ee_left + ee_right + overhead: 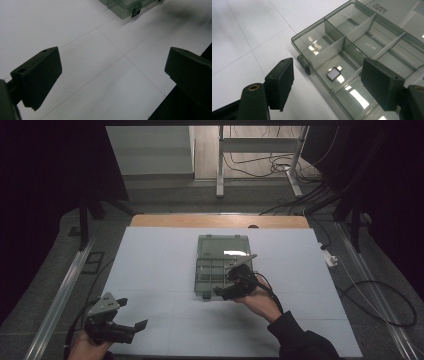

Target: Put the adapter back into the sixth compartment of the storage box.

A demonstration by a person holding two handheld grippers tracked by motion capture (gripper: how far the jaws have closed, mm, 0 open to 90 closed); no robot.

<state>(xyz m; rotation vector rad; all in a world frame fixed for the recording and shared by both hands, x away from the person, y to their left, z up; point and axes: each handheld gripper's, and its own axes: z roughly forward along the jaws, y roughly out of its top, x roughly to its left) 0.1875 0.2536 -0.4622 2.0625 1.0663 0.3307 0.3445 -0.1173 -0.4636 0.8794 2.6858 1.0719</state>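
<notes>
A: Your right hand-held gripper [325, 86] is hanging with its jaws apart, nothing pinched between them. It is hovering over the near edge of the clear compartment box [352, 50].

B: And what is sitting under those jaws?

A: A small flat square piece [333, 73] is lying on the floor of one near compartment, right between your two jaws as the right gripper view looks along them. The pads are not touching it. The left jaw is hanging outside the box wall, over the white bench [249, 30]; the right jaw is hanging over the inside of the box.

B: Where is the box sitting on the bench?

A: In the high view the box [220, 262] is lying open in the middle of the white bench [150, 265], its lid [222, 247] folded flat away from you. A small dark latch [307, 68] is sticking out from the near wall, just beside your left jaw.

B: And the other hand?

A: Your left hand-held gripper [131, 315] is resting low at the near left corner of the bench, well apart from the box. Its jaws are standing wide apart too, with bare white bench [100, 62] showing between them. In the left gripper view a corner of the box [125, 7] is peeking in at the top edge.
</notes>
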